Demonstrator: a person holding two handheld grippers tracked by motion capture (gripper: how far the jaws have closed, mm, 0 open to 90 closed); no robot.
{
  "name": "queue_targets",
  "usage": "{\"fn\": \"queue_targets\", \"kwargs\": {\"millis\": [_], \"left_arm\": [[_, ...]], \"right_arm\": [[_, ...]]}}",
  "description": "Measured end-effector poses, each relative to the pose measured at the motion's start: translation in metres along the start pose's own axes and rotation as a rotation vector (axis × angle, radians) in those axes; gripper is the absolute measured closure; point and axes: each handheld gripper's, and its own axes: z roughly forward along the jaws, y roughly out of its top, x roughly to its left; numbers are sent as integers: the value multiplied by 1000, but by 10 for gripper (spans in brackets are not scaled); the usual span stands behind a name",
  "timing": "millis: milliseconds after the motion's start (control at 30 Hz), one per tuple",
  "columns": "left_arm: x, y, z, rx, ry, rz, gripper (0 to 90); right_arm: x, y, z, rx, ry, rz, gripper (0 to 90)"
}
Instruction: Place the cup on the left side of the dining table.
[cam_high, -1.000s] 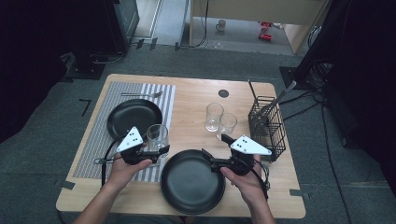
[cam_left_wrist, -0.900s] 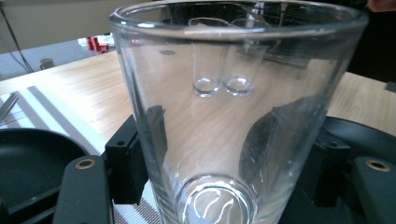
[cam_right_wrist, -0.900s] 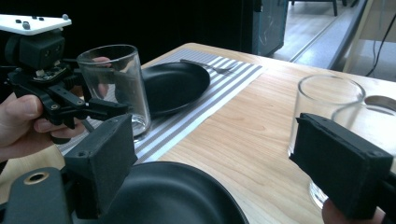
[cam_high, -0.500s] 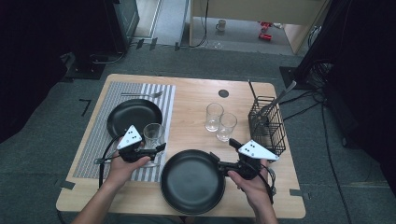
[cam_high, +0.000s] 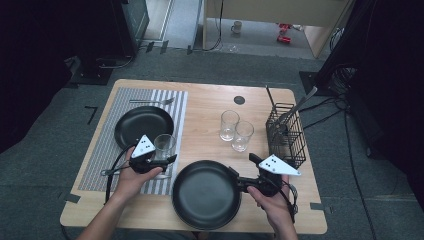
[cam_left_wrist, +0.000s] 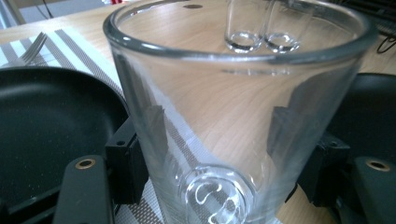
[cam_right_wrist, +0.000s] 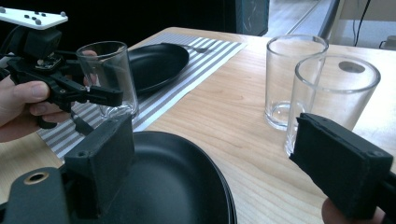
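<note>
Landmark: the grey-and-white striped placemat (cam_high: 107, 145) on the left part of the pale wooden table (cam_high: 205, 107).
Left gripper (cam_high: 167, 160): over the placemat's near right corner, jaws partly apart and pressing both sides of a clear drinking glass (cam_high: 164, 148); in the left gripper view the black pads (cam_left_wrist: 126, 158) lie against the glass wall (cam_left_wrist: 233, 121).
Held glass: upright at the placemat's right edge; whether its base touches the cloth, cannot tell.
Right gripper (cam_high: 239, 181): well to the right of the placemat, jaws standing apart with the right rim of a large round black plate (cam_high: 206, 194) between them; whether the pads press on the rim, cannot tell.
Large plate: on bare wood just right of the placemat's near corner.
Second black plate (cam_high: 144, 126): on the placemat, behind the held glass.
Metal fork (cam_high: 152, 101): on the placemat's far edge.
Two empty clear glasses (cam_high: 236, 131): side by side, right of the placemat.
Black wire basket (cam_high: 285, 134): far right of the placemat.
</note>
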Motion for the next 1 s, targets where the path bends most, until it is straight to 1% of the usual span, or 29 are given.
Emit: {"fn": "queue_targets", "kwargs": {"millis": [167,267,333,633,700,933,1000], "left_arm": [[2,-4,3,22,16,-1,310],[2,-7,5,39,33,9,310],[3,-7,5,40,31,6,310],[2,-7,5,64,82,43,308],[3,-8,5,67,86,37,307],[3,-8,5,69,103,43,305],[3,-8,5,73,113,44,305]], "right_arm": [[-1,-6,1,15,-10,-4,130],[-2,-8,0,14,-13,-3,130],[-3,-8,-1,14,-15,3,131],[-6,-17,-2,29,-34,8,130],[-7,-19,-2,34,-36,11,130],[-10,-26,-4,44,-46,26,130],[-11,-29,-5,49,-51,31,130]]}}
